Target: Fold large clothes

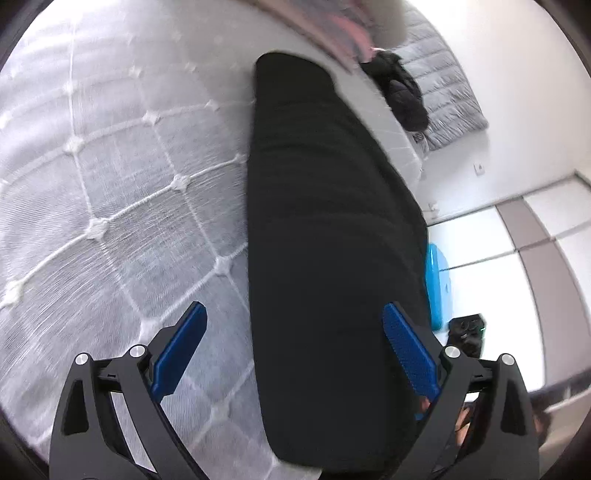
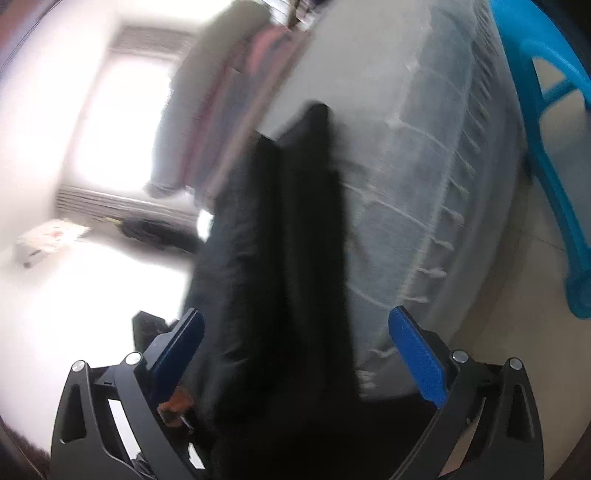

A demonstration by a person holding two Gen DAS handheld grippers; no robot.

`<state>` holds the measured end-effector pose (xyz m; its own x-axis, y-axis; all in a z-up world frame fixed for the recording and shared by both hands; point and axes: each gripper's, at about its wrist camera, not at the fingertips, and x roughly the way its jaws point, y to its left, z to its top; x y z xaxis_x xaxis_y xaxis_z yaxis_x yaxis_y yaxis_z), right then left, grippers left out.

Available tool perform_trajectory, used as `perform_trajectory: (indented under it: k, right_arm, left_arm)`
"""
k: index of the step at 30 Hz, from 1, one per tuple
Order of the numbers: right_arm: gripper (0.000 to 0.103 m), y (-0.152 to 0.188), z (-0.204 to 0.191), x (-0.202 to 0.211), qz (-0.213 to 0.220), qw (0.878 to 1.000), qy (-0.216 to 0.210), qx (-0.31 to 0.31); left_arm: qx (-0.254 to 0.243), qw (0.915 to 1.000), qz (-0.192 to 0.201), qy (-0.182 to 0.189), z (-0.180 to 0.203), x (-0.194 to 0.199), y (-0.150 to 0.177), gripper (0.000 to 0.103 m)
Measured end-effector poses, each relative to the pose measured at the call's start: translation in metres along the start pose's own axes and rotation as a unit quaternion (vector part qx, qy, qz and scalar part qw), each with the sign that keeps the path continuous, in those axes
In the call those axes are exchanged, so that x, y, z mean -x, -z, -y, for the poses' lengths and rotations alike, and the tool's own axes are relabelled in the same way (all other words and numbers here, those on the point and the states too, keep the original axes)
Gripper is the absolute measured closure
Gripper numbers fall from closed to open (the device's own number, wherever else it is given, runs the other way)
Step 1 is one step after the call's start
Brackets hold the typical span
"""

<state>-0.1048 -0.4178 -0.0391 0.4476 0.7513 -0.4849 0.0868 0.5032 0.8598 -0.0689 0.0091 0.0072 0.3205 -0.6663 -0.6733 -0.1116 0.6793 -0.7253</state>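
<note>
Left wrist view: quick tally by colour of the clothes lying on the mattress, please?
Black: 2, the long folded garment stretching away from the left tool, and a crumpled dark jacket farther back.
Pink striped: 1, a blurred piece at the top edge.
Total: 3, all on the quilted white mattress.
</note>
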Motion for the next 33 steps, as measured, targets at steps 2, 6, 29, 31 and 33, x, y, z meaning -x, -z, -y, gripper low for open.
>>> perform_trajectory:
  k: [2,6,29,31,33]
  right_arm:
    - [0.007,-0.006,0.000,-0.020,-0.025,0.999,-0.019,-0.001]
    - [0.007,-0.016,-0.002,-0.053,-0.079,0.997,-0.019,0.002]
    - [0.010,-0.017,-0.065,-0.090,-0.149,0.987,-0.021,0.053]
    - [0.010,-0.020,-0.087,-0.102,-0.155,0.985,-0.024,0.071]
    - [0.010,-0.017,-0.105,-0.125,-0.162,0.982,-0.027,0.091]
  left_arm:
    - [0.029,0.9990,-0.006,0.034,-0.010,-0.011,-0.009,0.011]
    - [0.037,0.9980,-0.009,0.050,-0.011,-0.027,-0.026,0.011]
    - [-0.181,0.9806,0.018,-0.072,0.085,-0.047,-0.060,0.057]
    - [-0.195,0.9766,0.042,-0.082,0.088,-0.025,-0.067,0.058]
    - [-0.186,0.9774,0.056,-0.083,0.082,-0.001,-0.075,0.058]
